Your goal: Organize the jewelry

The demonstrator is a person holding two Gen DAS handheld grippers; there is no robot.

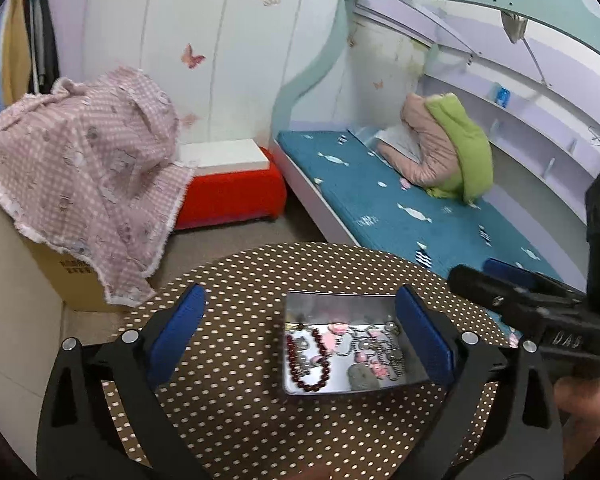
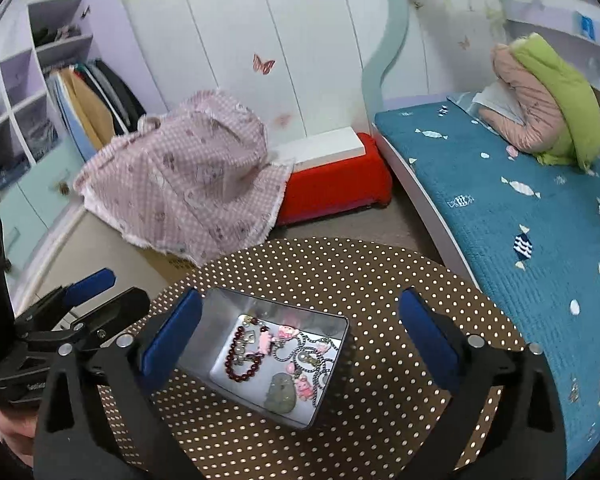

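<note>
**Both grippers spread over a filled tin**

Nearest in the left wrist view, the left gripper (image 1: 300, 340) stands spread wide, its blue pads (image 1: 176, 334) holding nothing; the tin (image 1: 300, 384) lies between them, toward the right pad. The right gripper (image 2: 300, 340) is spread just as wide and equally empty, with the tin beside its left pad in its own view. Each tool shows at the edge of the other's view, so the two flank the tin from either side. With nothing pinched, this looks like a release or a pause above the container rather than a carry.

The tin, a shallow metal rectangle with no lid on it, sits on a round dotted table (image 2: 380, 280), left of centre in the right wrist view. In it the jewelry lies jumbled: a dark red bead bracelet (image 2: 236, 360) at the left, silver chains (image 2: 312, 356) coiled through the middle, pink charms (image 2: 288, 334) scattered about, and a grey-green stone pendant (image 2: 280, 394) at the near side. Pieces overlap, so lifting one may drag another. No loose jewelry shows on the table, which suggests the gathering is largely done.

Farther off, a pink cloth (image 1: 84, 184) drapes a cardboard box at left, a red stool (image 1: 236, 196) stands behind, and a blue-covered bed (image 2: 520, 208) runs along the right.
</note>
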